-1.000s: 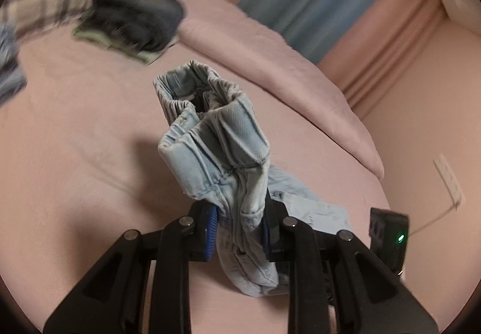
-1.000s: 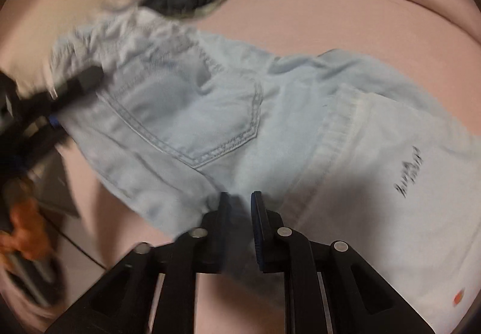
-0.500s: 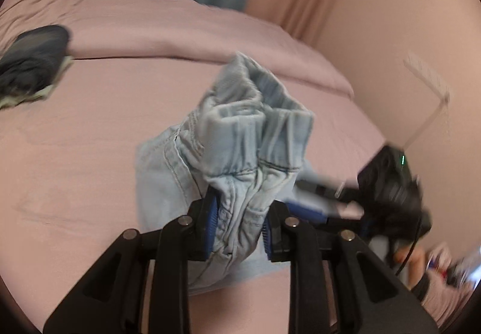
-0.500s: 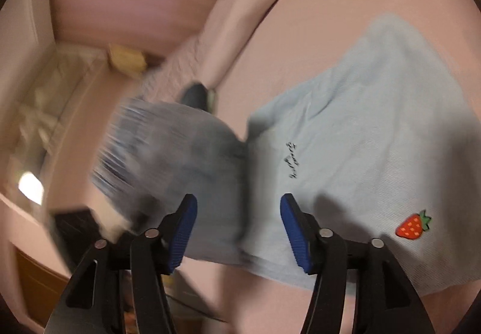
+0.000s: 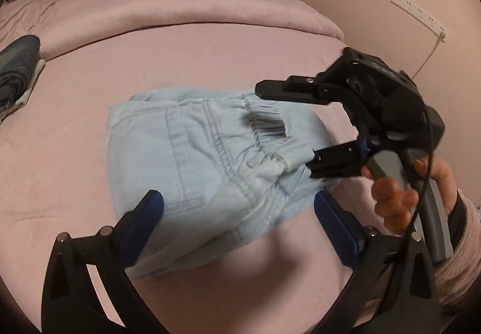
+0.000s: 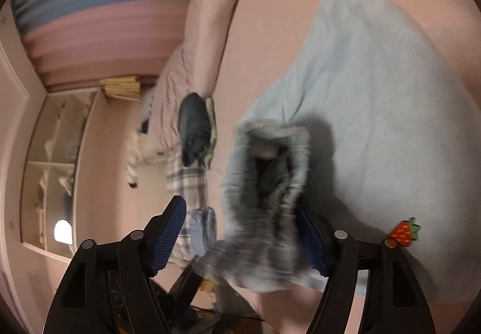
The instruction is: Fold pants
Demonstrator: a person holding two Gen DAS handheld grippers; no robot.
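Your left gripper [image 5: 237, 207] stands wide open, jaws apart at lower frame, gripping nothing. The pants [image 5: 195, 159], light denim and folded into a bundle, lie mid-frame on the pink bed [image 5: 75, 153]. Your right gripper [image 5: 303, 123], at right of frame, is also spread wide, its lower finger touching the waistband; in its own view the cloth is blurred between the pads
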